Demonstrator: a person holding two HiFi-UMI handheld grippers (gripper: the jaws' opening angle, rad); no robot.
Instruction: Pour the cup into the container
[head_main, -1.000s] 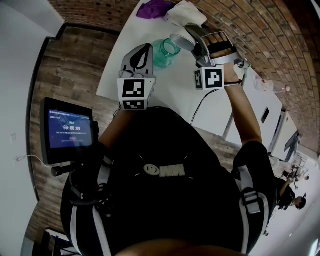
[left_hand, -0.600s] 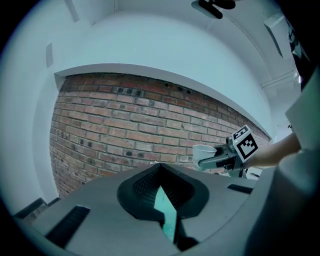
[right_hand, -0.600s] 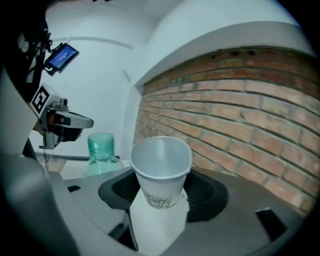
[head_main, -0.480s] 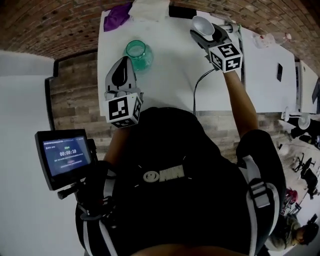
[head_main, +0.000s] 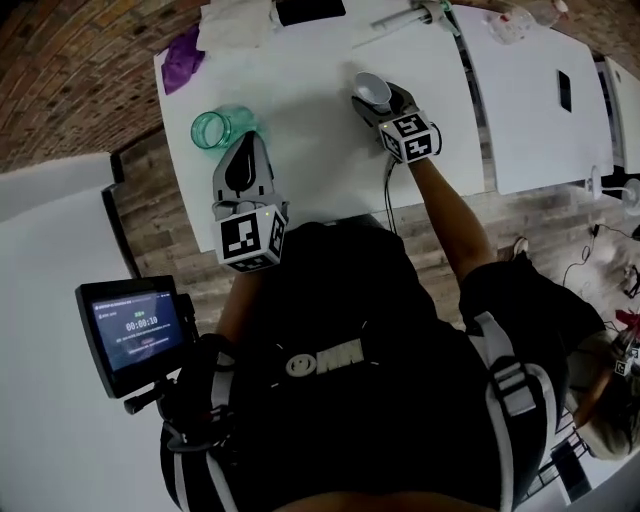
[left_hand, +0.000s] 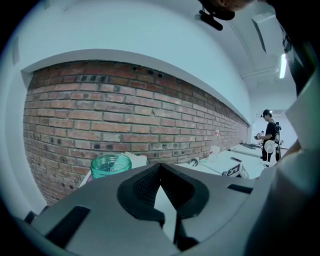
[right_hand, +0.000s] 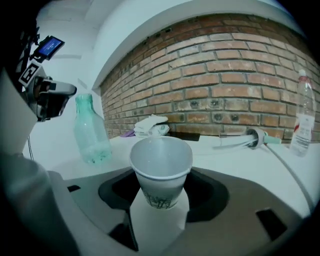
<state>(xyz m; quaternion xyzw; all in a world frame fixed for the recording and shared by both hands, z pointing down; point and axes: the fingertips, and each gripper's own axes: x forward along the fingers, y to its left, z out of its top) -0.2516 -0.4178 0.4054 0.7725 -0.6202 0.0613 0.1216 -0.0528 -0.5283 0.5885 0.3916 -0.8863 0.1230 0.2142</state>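
The left gripper (left_hand: 160, 169) fills the lower frame, its dark jaws drawn together at the tips with nothing between them; a slim wedge of white table (left_hand: 166, 210) shows behind the tips; beyond, to the left, the teal container (left_hand: 110, 165) stands upright and open-mouthed, a white cloth (left_hand: 136, 159) just behind it; a brick wall (left_hand: 125, 115) runs across the back; a clear bottle (left_hand: 216, 146) stands further right; a person (left_hand: 270, 134) stands far off

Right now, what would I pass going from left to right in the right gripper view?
left claw → green container → paper cup → white hose → clear bottle
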